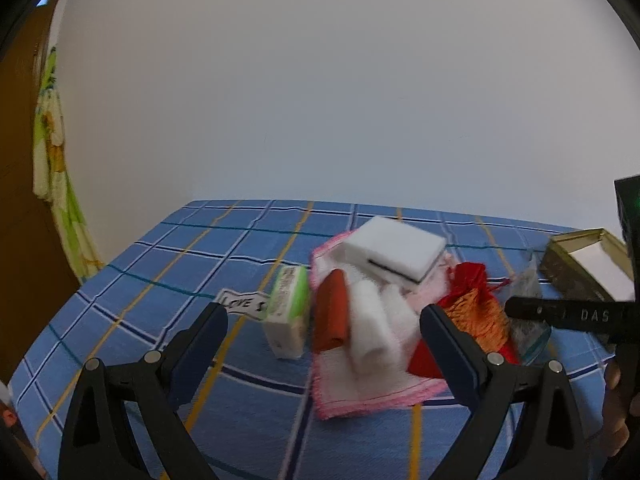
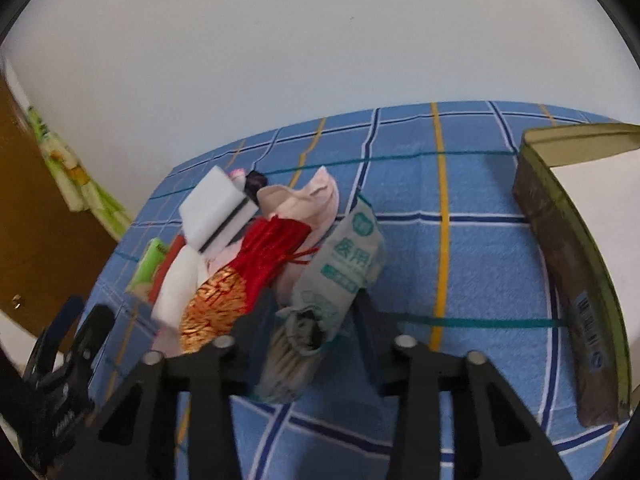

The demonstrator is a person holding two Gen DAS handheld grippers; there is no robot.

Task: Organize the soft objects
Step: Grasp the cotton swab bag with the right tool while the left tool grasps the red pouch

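Observation:
A heap of soft things lies on the blue checked cloth (image 1: pixel 224 256): a white sponge (image 1: pixel 394 252) on top, a pink-edged white towel (image 1: pixel 360 392), a red roll (image 1: pixel 332 316), a white roll (image 1: pixel 368 328) and a red and gold pouch (image 1: pixel 472 312). My left gripper (image 1: pixel 324 314) hangs open and empty just before the heap. In the right wrist view my right gripper (image 2: pixel 316 300) is shut on a grey-green plastic bag of cotton swabs (image 2: pixel 340 268) at the heap's right edge, beside the pouch (image 2: pixel 256 264).
An open tin box (image 2: pixel 568 272) with a white inside stands at the right. A green and white carton (image 1: pixel 288 312) and a "LOVE" label (image 1: pixel 244 304) lie left of the heap. A white wall stands behind the table; a door and a hanging towel are at the left.

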